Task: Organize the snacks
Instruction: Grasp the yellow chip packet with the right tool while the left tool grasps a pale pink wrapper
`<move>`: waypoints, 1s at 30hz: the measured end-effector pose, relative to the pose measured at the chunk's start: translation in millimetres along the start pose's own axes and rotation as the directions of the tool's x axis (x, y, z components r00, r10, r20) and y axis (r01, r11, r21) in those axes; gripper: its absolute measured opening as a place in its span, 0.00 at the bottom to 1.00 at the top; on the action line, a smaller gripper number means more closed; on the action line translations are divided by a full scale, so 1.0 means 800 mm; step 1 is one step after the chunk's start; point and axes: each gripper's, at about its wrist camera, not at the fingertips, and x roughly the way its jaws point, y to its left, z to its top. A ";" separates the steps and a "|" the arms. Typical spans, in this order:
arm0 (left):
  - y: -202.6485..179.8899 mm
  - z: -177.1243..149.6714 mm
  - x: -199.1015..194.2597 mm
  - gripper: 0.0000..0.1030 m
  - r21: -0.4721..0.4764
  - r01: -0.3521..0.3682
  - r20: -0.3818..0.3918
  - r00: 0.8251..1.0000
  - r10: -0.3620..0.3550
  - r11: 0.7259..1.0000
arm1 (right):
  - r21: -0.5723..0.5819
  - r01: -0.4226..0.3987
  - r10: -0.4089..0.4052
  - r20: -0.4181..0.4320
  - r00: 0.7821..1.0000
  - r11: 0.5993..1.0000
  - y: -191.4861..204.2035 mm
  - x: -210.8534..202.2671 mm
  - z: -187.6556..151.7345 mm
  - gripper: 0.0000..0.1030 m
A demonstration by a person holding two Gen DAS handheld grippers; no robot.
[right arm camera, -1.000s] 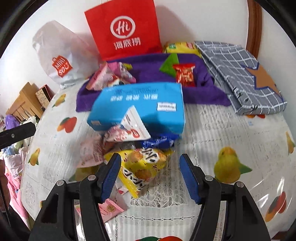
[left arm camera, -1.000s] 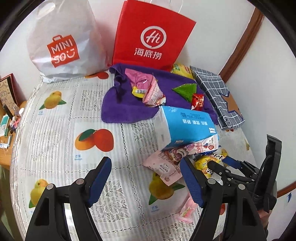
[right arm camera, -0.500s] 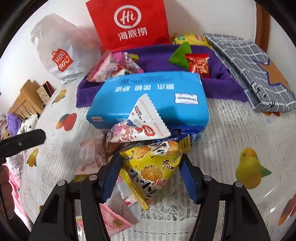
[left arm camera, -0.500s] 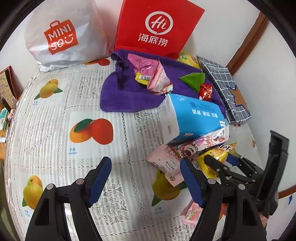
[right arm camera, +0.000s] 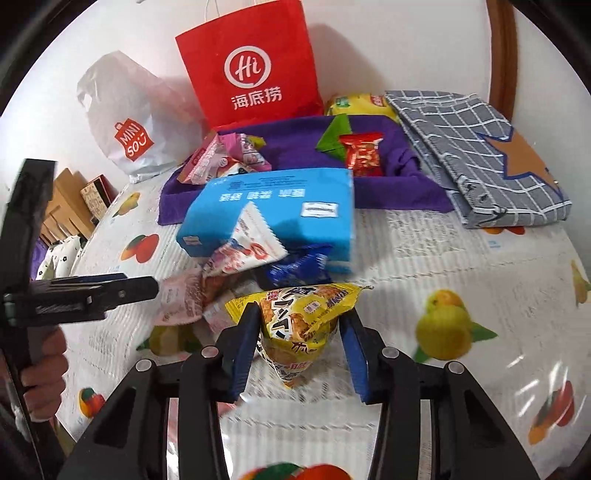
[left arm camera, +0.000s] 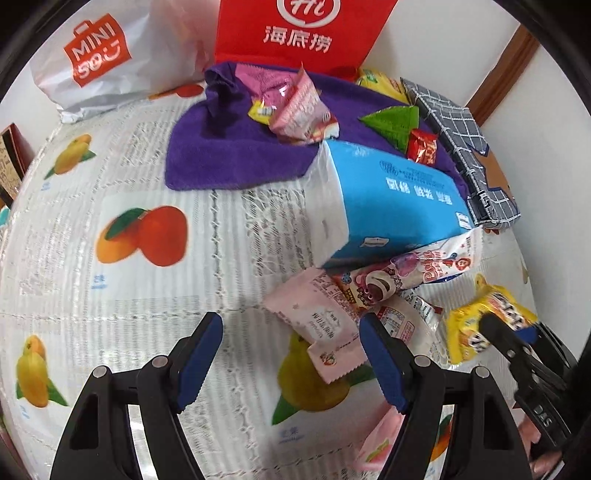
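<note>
Your right tool (right arm camera: pixel 299 347) is closing its blue-padded jaws on a crinkly yellow snack packet (right arm camera: pixel 299 325), a puffed foil pouch with black lettering; both pads already press into its sides and dent it. In the left view that same packet (left arm camera: pixel 480 325) sits at the right edge, pinched in the black fingers.

Your left tool (left arm camera: pixel 291 354) stands open over the table (left arm camera: pixel 110 295), which wears a ribbed white plastic cloth printed with fruit. Nothing is between its jaws; a pale pink sachet (left arm camera: pixel 317 325) with a serrated end lies just ahead of its right pad, possibly touching it, though the blur makes that hard to settle.

Beside the sachet a glossy pink-and-white wrapper (left arm camera: pixel 406 273) leans against a soft blue tissue pack (left arm camera: pixel 391 199). Behind it a fuzzy purple towel (left arm camera: pixel 221 155) carries pink wrappers (left arm camera: pixel 291 103), a green triangular packet (left arm camera: pixel 391 122) and a small red foil candy (left arm camera: pixel 423 147). A red paper bag (left arm camera: pixel 295 33) and a white plastic bag (left arm camera: pixel 99 62) stand against the wall, with a folded grey checked cloth (left arm camera: pixel 465 147) at the right.
</note>
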 end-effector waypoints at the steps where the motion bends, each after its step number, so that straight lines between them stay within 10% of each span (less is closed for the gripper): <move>1: -0.002 0.000 0.006 0.72 -0.003 -0.002 -0.008 1.000 0.002 1.000 | 0.000 0.005 -0.005 0.003 1.000 1.000 -0.004 -0.002 -0.002 0.43; 24: -0.019 -0.015 0.032 0.72 0.099 -0.224 0.075 0.973 0.217 0.970 | -0.038 0.019 -0.020 -0.030 0.999 0.999 -0.014 0.012 -0.017 0.43; 30: -0.030 -0.021 0.029 0.39 0.152 -0.186 0.143 0.976 0.165 0.971 | -0.048 0.013 -0.016 -0.059 0.998 0.999 -0.017 0.009 -0.025 0.54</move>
